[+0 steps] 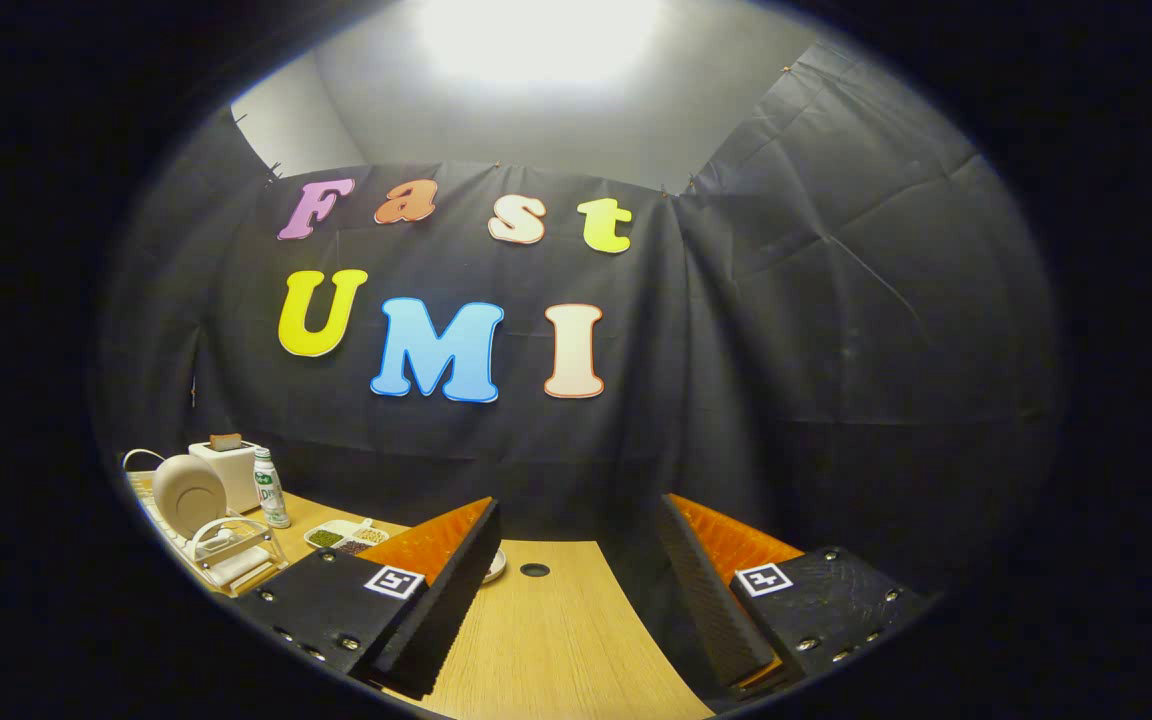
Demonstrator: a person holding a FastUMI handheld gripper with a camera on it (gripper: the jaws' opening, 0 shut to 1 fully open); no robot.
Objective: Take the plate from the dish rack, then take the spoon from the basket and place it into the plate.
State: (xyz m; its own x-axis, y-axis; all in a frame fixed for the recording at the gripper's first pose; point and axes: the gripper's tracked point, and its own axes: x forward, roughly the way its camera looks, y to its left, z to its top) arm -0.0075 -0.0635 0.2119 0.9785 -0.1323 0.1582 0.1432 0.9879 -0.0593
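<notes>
A: Fingers (456, 590) sat nearest the lens, spread wide w/ nothing between them, so the gripper (571, 590) was released, just bare wooden table (546, 640) showing in the gap.

B: And the plate?

A: Plate (188, 492) stood on edge in the dish rack (226, 550), well off to the left of the left finger. Not touched, so step one wasn't done, as far as I could judge.

B: Spoon, basket?

A: Couldn't make out either. Taking the rack as the landmark: a white box-like appliance (231, 470) was just behind it, a small bottle (270, 488) beside it on the right, and a divided tray w/ green and brown bits (344, 536) further right, near the left finger. A small round dish (494, 566) peeked out past that finger's tip, w/ a dark hole in the table (534, 570) just right of it.

B: So progress?

A: Basically nil. Plate, spoon, placing were all left.
</notes>
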